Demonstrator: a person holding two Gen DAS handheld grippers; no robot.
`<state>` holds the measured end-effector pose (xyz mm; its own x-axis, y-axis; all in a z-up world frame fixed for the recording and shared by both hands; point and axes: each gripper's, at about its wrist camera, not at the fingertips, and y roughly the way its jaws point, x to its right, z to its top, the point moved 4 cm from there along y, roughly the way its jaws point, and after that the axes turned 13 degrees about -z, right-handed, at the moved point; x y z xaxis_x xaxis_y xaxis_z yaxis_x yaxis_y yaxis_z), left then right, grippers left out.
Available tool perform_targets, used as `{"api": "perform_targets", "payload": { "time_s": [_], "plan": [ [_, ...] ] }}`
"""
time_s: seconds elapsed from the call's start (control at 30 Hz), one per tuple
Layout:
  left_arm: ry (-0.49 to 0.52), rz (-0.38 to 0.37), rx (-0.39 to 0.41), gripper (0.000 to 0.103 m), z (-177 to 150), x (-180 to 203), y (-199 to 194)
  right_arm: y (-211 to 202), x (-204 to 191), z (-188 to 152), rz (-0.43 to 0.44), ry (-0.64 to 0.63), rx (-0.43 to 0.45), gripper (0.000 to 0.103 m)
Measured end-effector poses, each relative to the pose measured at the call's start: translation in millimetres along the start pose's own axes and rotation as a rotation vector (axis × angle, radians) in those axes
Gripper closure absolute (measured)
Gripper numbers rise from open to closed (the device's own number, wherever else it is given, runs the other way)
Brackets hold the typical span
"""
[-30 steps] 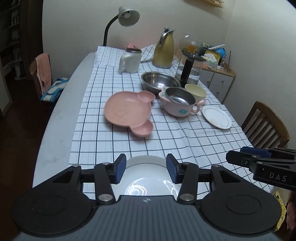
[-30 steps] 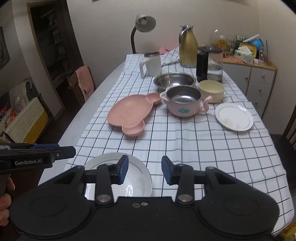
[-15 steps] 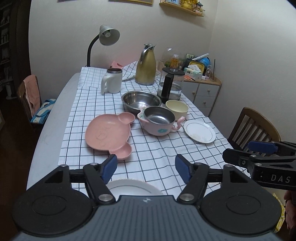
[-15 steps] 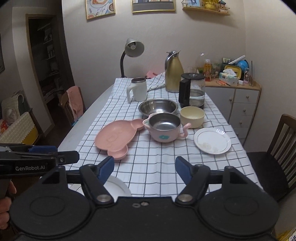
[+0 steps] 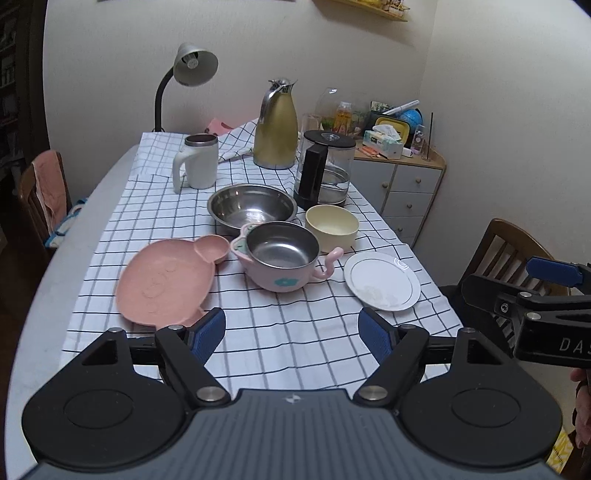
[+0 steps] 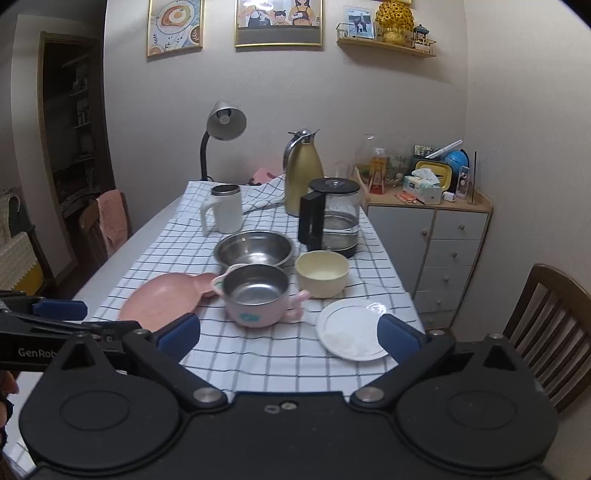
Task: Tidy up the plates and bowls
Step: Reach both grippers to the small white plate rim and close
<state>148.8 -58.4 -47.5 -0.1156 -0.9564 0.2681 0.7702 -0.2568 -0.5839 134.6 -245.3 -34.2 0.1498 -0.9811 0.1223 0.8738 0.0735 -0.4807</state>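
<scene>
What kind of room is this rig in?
Most likely a home dining room: a long table under a checked tablecloth set with dishes, wooden chairs beside it, framed food pictures on the wall, and a cluttered corner cabinet.

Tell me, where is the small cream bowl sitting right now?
The cream bowl sits on the checked tablecloth, right of centre in both views, just in front of the glass kettle and behind the small white plate.

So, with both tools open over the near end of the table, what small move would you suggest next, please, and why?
Probably ease the right tool forward to the small white plate. It lies nearest that tool, flat and apart from the cream bowl; both tools hold nothing, jaws having just opened.
</scene>
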Motion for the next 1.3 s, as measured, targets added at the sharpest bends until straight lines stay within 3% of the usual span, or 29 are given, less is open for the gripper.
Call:
{"api": "perform_targets", "payload": {
  "time_s": [0.37, 0.73, 0.97, 1.3],
  "plan": [
    [-0.027, 0.042, -0.025, 0.024, 24, 46, 85, 81, 69, 13, 0.029, -0.015, -0.041, 0.0],
    [-0.059, 0.059, -0.108, 0.024, 36, 68, 173, 162, 111, 9, 0.058, -0.041, -0.123, 0.0],
    [-0.102, 0.07, -0.172, 0.024, 32, 60, 231, 227, 127, 3, 0.085, -0.048, -0.224, 0.002],
    [-0.225, 0.097, -0.242, 0.025, 19, 43, 286, 310, 124, -9, 0.107, -0.112, -0.339, 0.012]
  ]
}}
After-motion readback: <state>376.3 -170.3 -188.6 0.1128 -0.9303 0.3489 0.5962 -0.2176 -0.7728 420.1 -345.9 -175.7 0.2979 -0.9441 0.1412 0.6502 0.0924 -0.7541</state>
